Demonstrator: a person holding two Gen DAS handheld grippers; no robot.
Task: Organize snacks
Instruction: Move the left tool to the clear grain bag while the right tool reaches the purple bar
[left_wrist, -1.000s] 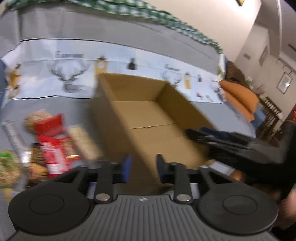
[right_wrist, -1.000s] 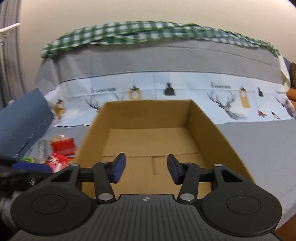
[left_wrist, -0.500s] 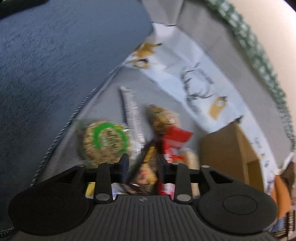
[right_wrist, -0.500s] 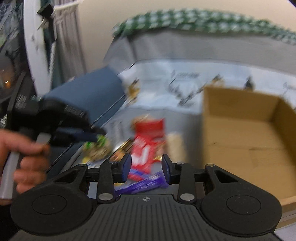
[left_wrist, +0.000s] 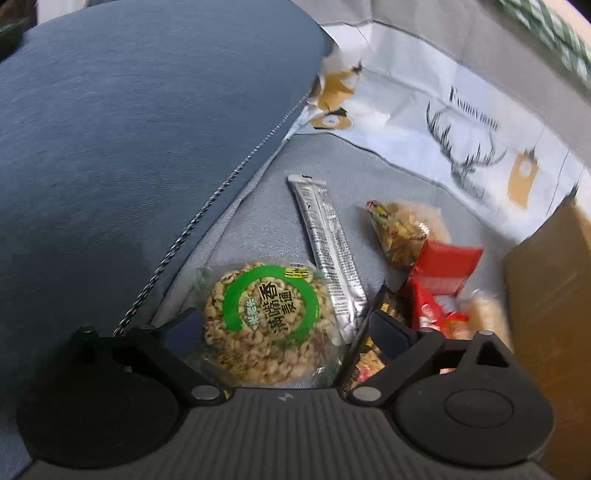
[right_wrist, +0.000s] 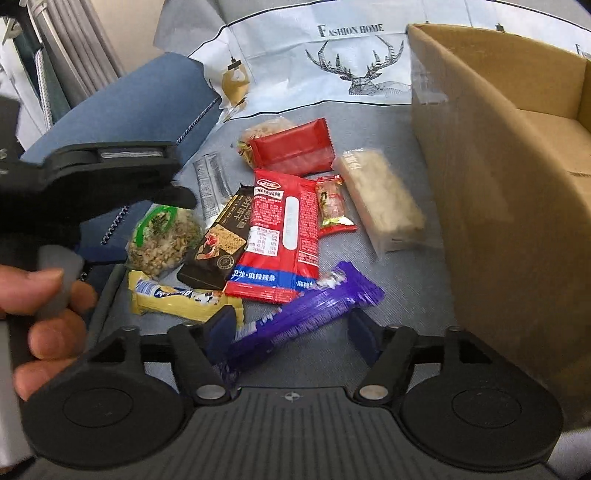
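Note:
A round puffed-grain cake (left_wrist: 264, 321) with a green ring label lies between the fingers of my left gripper (left_wrist: 286, 330). Its jaws are opening wide and the pads do not press on the cake. My right gripper (right_wrist: 291, 332) hangs low over the snack pile with its jaws opening; a purple bar (right_wrist: 306, 317) lies slantwise between them, not pinched. The right wrist view also shows the left gripper (right_wrist: 181, 177), held by a hand (right_wrist: 44, 306), over the grain cake (right_wrist: 162, 236). The open cardboard box (right_wrist: 498, 166) stands to the right of the pile.
On the grey cloth lie a silver stick sachet (left_wrist: 325, 243), a red wafer pack (right_wrist: 291, 147), a long red pack (right_wrist: 280, 236), a dark cracker pack (right_wrist: 218, 243), a yellow bar (right_wrist: 173, 295) and a pale rice bar (right_wrist: 380, 199). A blue cushion (left_wrist: 129, 129) borders the left.
Both views swung from the cardboard box to the snack pile on its left and dropped closer to it. Both grippers' jaws have spread much wider.

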